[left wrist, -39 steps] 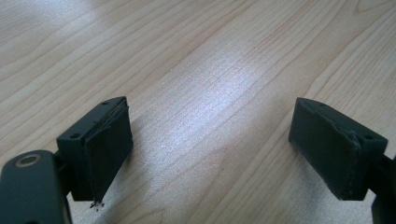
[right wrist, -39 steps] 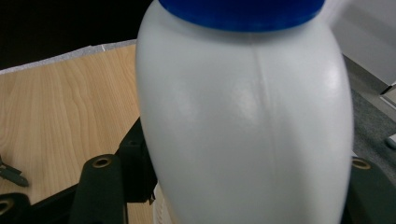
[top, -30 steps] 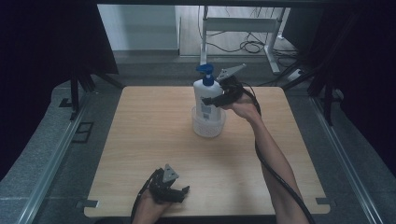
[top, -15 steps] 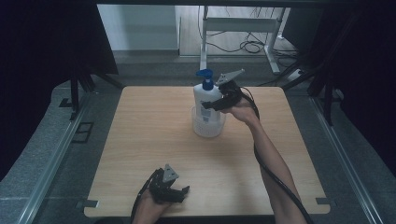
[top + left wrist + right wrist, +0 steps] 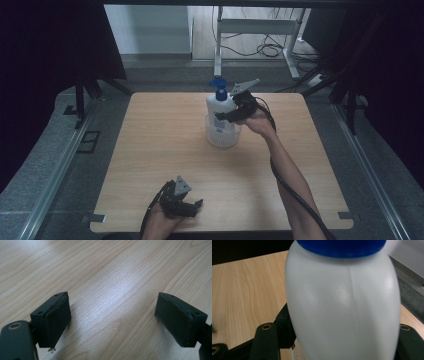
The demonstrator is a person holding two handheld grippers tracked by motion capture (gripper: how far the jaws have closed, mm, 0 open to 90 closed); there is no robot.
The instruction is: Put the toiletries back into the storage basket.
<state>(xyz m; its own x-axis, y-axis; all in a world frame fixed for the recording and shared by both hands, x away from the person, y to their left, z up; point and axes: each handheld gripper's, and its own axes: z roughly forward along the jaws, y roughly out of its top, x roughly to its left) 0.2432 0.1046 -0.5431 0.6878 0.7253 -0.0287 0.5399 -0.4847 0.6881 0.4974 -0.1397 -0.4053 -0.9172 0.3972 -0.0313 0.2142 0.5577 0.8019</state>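
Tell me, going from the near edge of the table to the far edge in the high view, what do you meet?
Left gripper → clear tub → white bottle held by the right gripper.

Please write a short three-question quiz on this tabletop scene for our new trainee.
1. True or false: the right gripper is shut on the white plastic pump bottle with the blue top.
2. What does the bottle stand in? A) a clear round plastic container B) a metal tray C) a cardboard box
3. How do the jaws of the left gripper stand above the light wooden table?

Key: 1. True. 2. A. 3. Apart, with nothing between them.
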